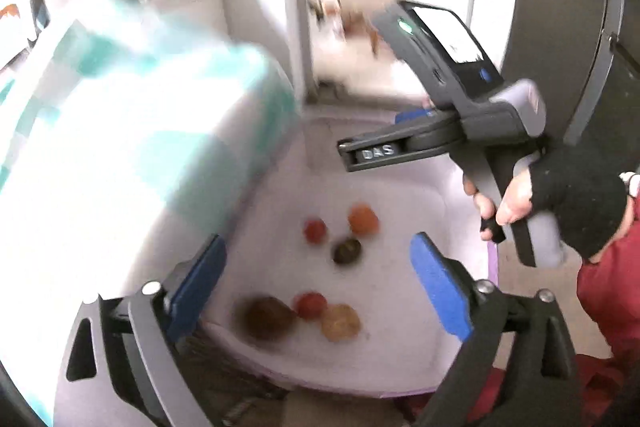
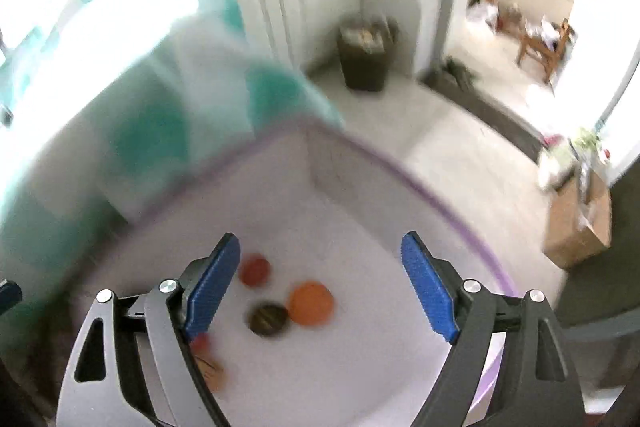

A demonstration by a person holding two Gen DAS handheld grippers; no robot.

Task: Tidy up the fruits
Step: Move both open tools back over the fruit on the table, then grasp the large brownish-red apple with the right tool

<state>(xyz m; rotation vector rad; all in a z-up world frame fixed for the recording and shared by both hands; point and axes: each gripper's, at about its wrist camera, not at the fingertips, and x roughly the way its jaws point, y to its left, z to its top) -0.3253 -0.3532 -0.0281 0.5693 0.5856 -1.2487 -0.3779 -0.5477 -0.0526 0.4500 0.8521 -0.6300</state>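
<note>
At the bottom of the left wrist view, the left gripper point(image 1: 316, 283) has its blue pads spread wide with nothing between them. The right gripper point(image 2: 322, 283) is likewise spread and empty. Below both, blurred fruits point(image 1: 308, 283) lie loose in two small clusters on the floor of a white bin point(image 2: 400, 367) with a purple rim. A teal-and-white cloth point(image 1: 132, 115) fills the upper left. At mid right, a gloved hand point(image 1: 560, 203) grips the right gripper's handle.

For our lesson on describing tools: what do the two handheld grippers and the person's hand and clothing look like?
Each gripper, left and right, has two dark grey angular arms with silver bolts, ending in ribbed blue pads. Seen from the left wrist, the right gripper's body is dark and light grey with a green light and "DAS" lettering. The hand wears a black fingerless glove, above a red sleeve.
</note>
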